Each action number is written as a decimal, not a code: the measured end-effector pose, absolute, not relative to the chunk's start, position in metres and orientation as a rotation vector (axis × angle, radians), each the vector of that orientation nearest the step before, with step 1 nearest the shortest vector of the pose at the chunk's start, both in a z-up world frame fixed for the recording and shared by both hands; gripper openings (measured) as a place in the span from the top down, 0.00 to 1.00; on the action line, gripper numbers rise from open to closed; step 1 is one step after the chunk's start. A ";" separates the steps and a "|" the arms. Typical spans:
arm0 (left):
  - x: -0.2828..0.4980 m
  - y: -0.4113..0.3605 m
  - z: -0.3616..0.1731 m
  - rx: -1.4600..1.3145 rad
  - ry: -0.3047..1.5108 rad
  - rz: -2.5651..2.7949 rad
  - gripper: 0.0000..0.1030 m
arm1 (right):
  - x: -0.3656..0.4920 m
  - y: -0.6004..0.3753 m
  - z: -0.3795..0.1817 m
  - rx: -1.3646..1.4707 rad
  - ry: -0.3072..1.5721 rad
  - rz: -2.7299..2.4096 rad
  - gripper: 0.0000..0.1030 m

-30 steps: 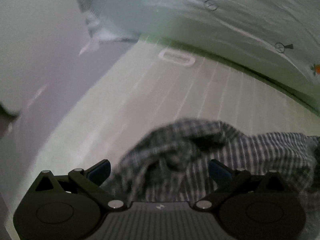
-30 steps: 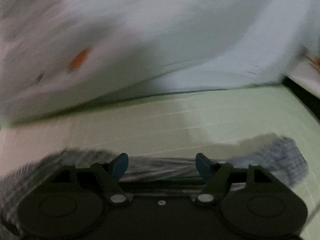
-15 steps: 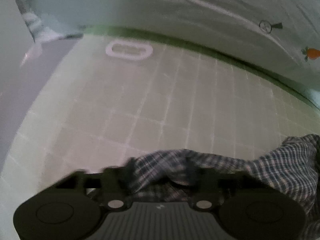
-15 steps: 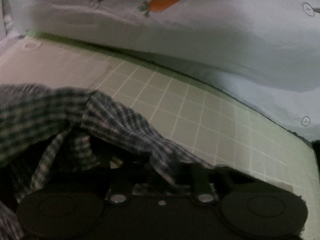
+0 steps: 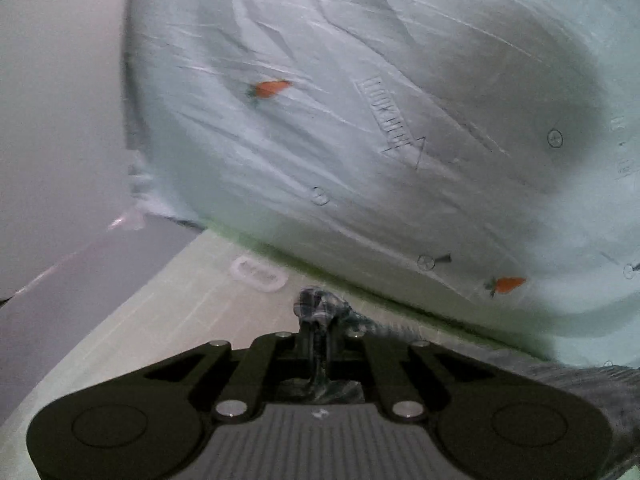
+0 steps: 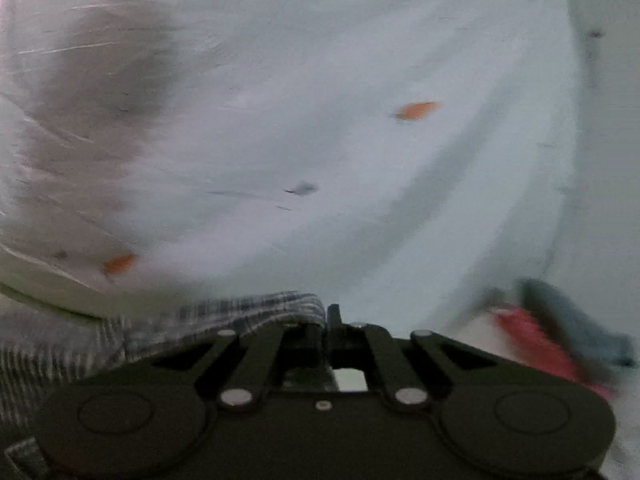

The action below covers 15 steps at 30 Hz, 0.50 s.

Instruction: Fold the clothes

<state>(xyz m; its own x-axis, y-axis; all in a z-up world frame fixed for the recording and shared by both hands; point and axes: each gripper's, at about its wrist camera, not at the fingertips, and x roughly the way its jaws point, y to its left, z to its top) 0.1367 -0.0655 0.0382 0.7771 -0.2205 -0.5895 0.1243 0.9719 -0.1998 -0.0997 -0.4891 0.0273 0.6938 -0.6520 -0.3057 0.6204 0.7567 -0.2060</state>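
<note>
The blue-and-white checked garment (image 5: pixel 318 304) is bunched between the fingers of my left gripper (image 5: pixel 316 318), whose jaws are closing tight with the pads pressing on it. More of the cloth trails off to the right (image 5: pixel 560 376), lifted above the pale green grid mat (image 5: pixel 160 332). In the right wrist view the same checked garment (image 6: pixel 240 312) drapes left from my right gripper (image 6: pixel 326 320), whose jaws are closing on its edge. The stretch of garment between the two grippers is blurred.
A white sheet printed with small orange carrots (image 5: pixel 360 120) hangs as a wall behind the mat and fills the right wrist view (image 6: pixel 320 120). A white oval mark (image 5: pixel 260 274) lies near the mat's far edge. Blurred red (image 6: pixel 536 340) and blue (image 6: pixel 572 312) items sit at the right.
Both grippers went from open over the crumpled garment to shut on it. They then rose and tipped up, lifting the cloth off the mat, so the sheet now fills both views.
</note>
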 end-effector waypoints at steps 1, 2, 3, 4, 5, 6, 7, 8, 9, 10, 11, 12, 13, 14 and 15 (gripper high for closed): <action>0.123 -0.061 0.031 -0.139 0.680 -0.169 0.94 | -0.120 -0.491 0.019 -0.082 0.417 -0.733 0.98; 0.111 -0.057 0.021 -0.128 0.715 -0.150 0.94 | -0.139 -0.494 0.005 -0.060 0.479 -0.743 0.98; 0.102 -0.055 0.002 -0.122 0.778 -0.132 0.94 | -0.154 -0.498 -0.014 -0.018 0.563 -0.736 0.98; 0.093 -0.054 -0.017 -0.117 0.845 -0.115 0.94 | -0.167 -0.502 -0.035 0.029 0.653 -0.724 0.98; 0.084 -0.052 -0.038 -0.110 0.919 -0.103 0.94 | -0.179 -0.506 -0.056 0.077 0.742 -0.711 0.97; 0.075 -0.051 -0.053 -0.098 0.969 -0.092 0.92 | -0.190 -0.508 -0.081 0.122 0.852 -0.688 0.97; 0.066 -0.050 -0.064 -0.091 1.001 -0.084 0.91 | -0.197 -0.507 -0.096 0.158 0.916 -0.672 0.96; 0.057 -0.049 -0.074 -0.083 1.033 -0.076 0.87 | -0.202 -0.505 -0.108 0.191 0.959 -0.659 0.94; 0.049 -0.048 -0.082 -0.084 1.056 -0.071 0.86 | -0.208 -0.504 -0.120 0.225 1.002 -0.647 0.93; 0.044 -0.045 -0.080 -0.103 1.052 -0.076 0.84 | -0.210 -0.502 -0.120 0.236 1.004 -0.634 0.86; 0.042 -0.044 -0.076 -0.116 1.041 -0.083 0.78 | -0.209 -0.500 -0.116 0.237 0.991 -0.622 0.70; 0.041 -0.043 -0.072 -0.125 1.028 -0.090 0.74 | -0.209 -0.499 -0.109 0.225 0.971 -0.606 0.63; 0.042 -0.043 -0.067 -0.125 1.006 -0.098 0.72 | -0.208 -0.498 -0.101 0.208 0.946 -0.592 0.58; 0.044 -0.043 -0.062 -0.124 0.984 -0.107 0.68 | -0.204 -0.498 -0.093 0.198 0.919 -0.573 0.58; 0.045 -0.045 -0.056 -0.126 0.964 -0.119 0.62 | -0.197 -0.497 -0.084 0.203 0.889 -0.555 0.58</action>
<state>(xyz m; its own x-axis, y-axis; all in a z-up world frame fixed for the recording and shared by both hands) 0.0450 -0.0452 -0.0556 0.5649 -0.1571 -0.8100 0.0453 0.9861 -0.1597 -0.1969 -0.4971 -0.0841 0.5015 -0.3733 -0.7805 0.5372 0.8415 -0.0573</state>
